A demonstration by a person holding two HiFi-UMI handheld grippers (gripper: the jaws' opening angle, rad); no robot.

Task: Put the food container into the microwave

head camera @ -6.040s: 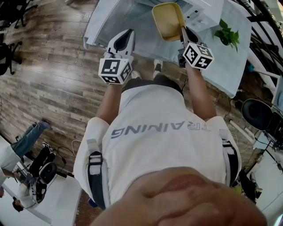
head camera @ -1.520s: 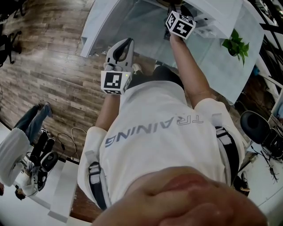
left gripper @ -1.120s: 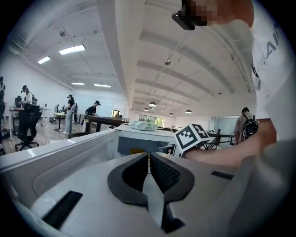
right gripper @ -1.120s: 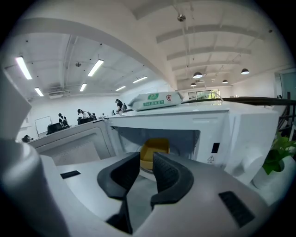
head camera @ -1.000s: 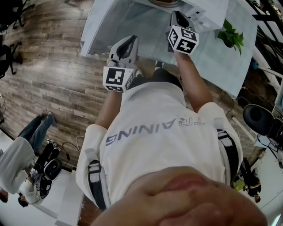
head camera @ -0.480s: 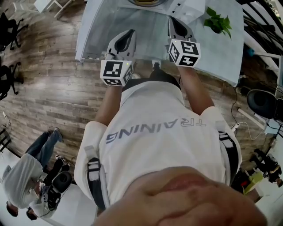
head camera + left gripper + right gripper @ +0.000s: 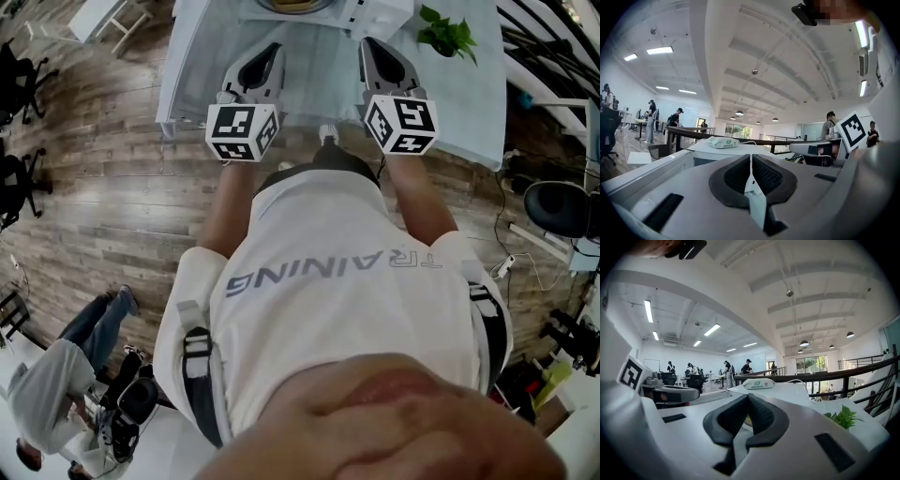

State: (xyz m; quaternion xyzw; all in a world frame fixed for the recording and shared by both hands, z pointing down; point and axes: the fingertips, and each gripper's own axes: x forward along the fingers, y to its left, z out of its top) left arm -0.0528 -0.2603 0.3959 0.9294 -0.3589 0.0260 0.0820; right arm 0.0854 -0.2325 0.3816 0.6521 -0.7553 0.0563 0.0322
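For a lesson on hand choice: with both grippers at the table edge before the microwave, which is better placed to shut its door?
Right, probably. The right gripper sits directly below what looks like the open door; the left gripper is farther off. Both grippers' jaws are shut and empty.

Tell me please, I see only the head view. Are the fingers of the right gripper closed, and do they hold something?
Observer: In the right gripper view, the right gripper has its fingers pressed together, with nothing between them.
Operator: And the left one, is it the same?
Observer: Yes. In its own view the left gripper is also shut and empty.
Operator: Is anything ahead of the grippers that I cannot see?
Observer: A small white device with a green label lies on top of the microwave.
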